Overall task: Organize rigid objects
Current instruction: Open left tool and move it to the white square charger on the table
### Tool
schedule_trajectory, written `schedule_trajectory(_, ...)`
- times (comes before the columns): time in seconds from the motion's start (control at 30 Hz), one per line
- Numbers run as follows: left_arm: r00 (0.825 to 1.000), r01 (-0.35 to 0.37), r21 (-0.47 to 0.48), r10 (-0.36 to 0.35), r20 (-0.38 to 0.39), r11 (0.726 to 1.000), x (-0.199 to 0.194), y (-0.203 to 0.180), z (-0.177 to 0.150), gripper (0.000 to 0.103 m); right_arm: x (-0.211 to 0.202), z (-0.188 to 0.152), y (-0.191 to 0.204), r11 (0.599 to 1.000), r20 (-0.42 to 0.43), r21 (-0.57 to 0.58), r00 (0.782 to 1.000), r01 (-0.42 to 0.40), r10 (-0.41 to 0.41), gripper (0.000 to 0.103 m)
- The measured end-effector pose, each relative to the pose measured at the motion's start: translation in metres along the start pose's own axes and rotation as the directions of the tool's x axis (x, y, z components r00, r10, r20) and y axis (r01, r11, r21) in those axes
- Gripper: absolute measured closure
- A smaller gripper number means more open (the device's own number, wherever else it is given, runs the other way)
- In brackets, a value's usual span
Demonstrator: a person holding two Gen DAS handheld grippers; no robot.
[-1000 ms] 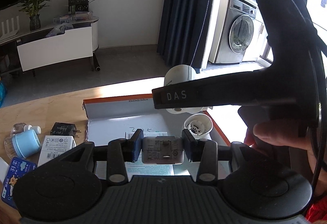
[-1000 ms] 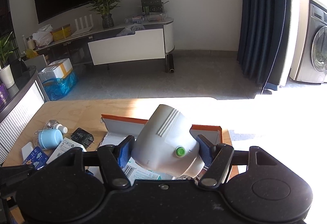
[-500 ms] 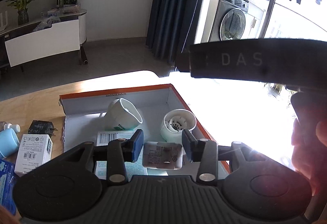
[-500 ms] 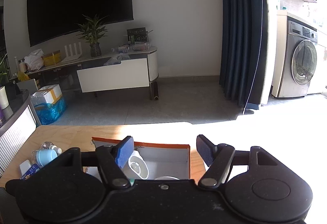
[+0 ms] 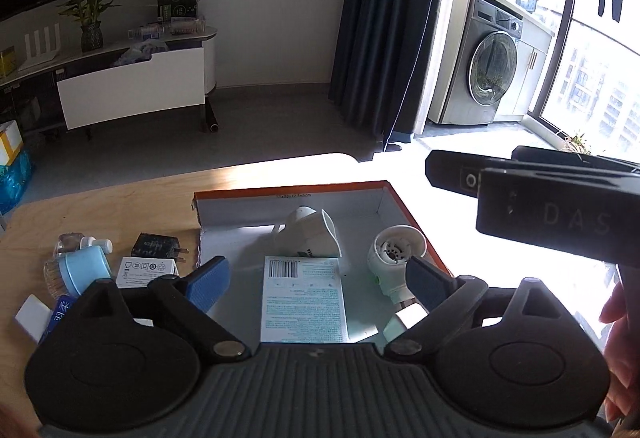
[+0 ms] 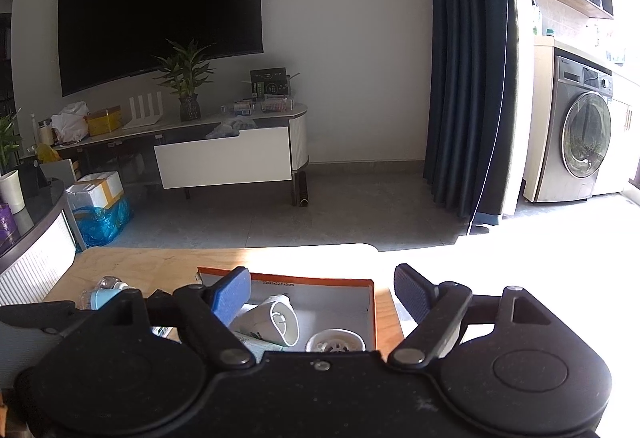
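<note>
Blue-padded left gripper (image 5: pixel 316 280), opening wide, nothing pinched. Right gripper (image 6: pixel 322 296) opening too, bare. Beyond both, white cup (image 5: pixel 310 234) lying tipped in orange box (image 5: pixel 288 191). Probably light, hard, smooth; best held by rim.

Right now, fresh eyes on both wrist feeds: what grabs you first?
The orange-edged box in the middle of the wooden table, holding a tipped white cup, a white round gadget at its right and a printed sheet in front. Next, the left claw, jaws opening with nothing gripped, above that sheet. Left of the box lies clutter, including a black charger.
</note>
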State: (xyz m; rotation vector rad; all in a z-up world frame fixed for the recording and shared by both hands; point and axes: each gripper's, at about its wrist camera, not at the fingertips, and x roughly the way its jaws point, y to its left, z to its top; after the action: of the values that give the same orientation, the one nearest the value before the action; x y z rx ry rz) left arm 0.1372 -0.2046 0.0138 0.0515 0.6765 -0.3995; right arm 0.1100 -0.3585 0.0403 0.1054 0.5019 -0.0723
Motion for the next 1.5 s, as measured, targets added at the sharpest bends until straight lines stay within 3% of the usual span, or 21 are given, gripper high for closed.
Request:
schedule_trajectory(0.17, 0.998, -0.068, -0.022, 0.068, -0.015, 0.997, -0.014, 0.018, -0.003, 0.001, -0.004, -0.006, 0.014, 1.000, -0.012, -0.005, 1.000, -0.014, 0.014, 0.003)
schedule_trajectory(0.37, 0.993, -0.120, -0.069, 0.119, -0.021, 0.990, -0.028, 0.042, -0.008, 0.001, -0.005, -0.009, 0.037, 0.999, -0.030, -0.030, 0.999, -0.042, 0.041, 0.003)
schedule_trajectory(1.0, 0.987, -0.161, -0.153, 0.156, -0.040, 0.975, -0.053, 0.101, -0.041, 0.001, 0.008, -0.025, 0.097, 0.986, -0.097, -0.084, 0.986, -0.145, 0.137, 0.003)
schedule_trajectory(1.5, 0.964, -0.265, -0.222, 0.249, -0.098, 0.938, -0.056, 0.162, -0.071, 0.001, 0.021, -0.046, 0.131, 0.968, -0.169, -0.107, 0.964, -0.226, 0.206, 0.003)
